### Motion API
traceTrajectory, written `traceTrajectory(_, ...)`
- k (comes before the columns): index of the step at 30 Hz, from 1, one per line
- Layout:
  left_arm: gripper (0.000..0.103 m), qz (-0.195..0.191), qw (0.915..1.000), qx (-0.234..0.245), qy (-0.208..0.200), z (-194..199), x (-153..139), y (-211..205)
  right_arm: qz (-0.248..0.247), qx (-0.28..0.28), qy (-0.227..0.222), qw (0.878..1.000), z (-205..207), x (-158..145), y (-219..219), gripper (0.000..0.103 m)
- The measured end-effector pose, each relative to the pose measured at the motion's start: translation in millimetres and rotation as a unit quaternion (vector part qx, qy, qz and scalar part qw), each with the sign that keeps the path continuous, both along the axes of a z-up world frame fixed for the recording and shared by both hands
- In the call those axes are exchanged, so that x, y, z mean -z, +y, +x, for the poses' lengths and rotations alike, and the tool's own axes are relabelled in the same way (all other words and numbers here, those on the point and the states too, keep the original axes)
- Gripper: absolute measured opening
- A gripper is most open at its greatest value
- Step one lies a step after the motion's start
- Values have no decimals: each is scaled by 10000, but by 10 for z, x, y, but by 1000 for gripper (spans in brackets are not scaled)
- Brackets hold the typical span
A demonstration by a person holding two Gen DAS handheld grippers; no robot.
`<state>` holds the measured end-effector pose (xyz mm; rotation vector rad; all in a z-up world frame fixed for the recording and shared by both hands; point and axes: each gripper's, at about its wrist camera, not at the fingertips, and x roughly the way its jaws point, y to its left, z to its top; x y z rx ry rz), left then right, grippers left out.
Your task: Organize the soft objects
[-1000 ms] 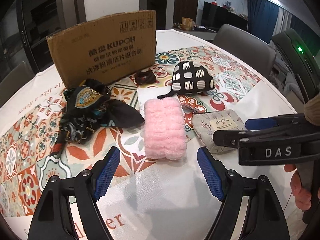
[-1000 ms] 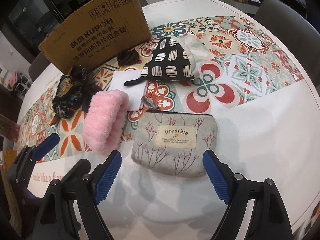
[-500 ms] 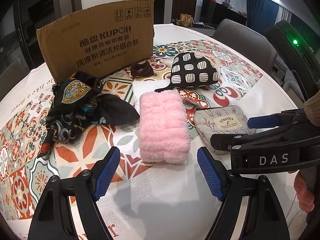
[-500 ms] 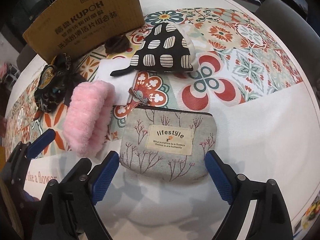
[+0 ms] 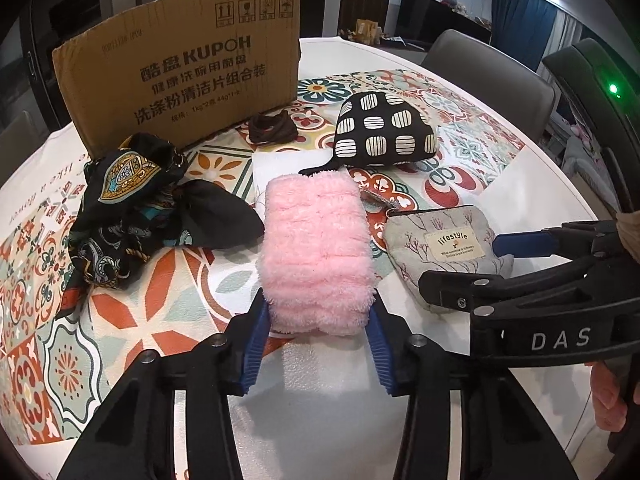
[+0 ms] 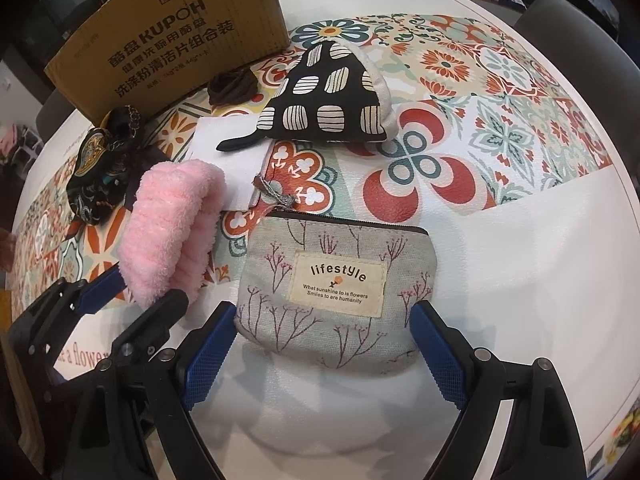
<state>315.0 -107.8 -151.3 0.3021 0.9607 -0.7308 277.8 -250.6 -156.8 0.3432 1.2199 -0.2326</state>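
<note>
Here the left gripper (image 5: 318, 330) has its blue pads pressed against both sides of the near end of the pink fluffy cloth (image 5: 316, 252) — jaws narrowed and clamped on it, while the cloth's far end lies on the patterned tablecloth (image 5: 120, 320). The right gripper (image 6: 324, 354) stands wide, its blue pads (image 6: 208, 352) on either side of the grey "lifestyle" pouch (image 6: 332, 284); the left pad sits just at the pouch's lower corner and the right pad just beside its right edge, but there is no visible squeeze — the jaws are spread, not closed on it. The pouch lies flat on the white part of the table, just right of the pink cloth. Behind them rests a black pouch with striped white patches (image 6: 332, 100), its strap trailing over a white folded cloth (image 6: 236, 156). A dark patterned scarf (image 5: 132, 208) is bunched to the left, a small brown hair tie (image 5: 272, 128) lies near the cardboard box (image 5: 184, 84) at the back
</note>
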Motion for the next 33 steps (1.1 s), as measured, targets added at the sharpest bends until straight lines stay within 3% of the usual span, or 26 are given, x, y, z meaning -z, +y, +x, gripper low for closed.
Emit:
traceTrajectory(5,40,8,10000,-40,-61,-41,-4,-5,-24,-15,-101,9999,-83,-12,-15,82)
traceTrajectory(12,33,-89,9996,-271,-13,-68,-38,33,-230,-209,-260,9992,-188,-49,9,50)
traceTrajectory(23,21,-184,9985,-495,-134,-191,-150,45,-72,-380,-614,9974,-328,-149,10,22)
traceTrajectory(24,20,-203,9984,-513,-152,-206,-167,50,-97,-423,-648,9970,-345,-171,16,9)
traceTrajectory(30,20,-233,9977,-617,-176,-266,-206,69,64,-485,-702,9963,-369,-165,-1,8)
traceTrajectory(32,20,-220,9976,-636,-171,-289,-200,74,59,-434,-739,9963,-404,-176,-19,12)
traceTrajectory(33,20,-215,9975,-649,-178,-301,-198,78,20,-421,-745,9963,-412,-181,-19,20)
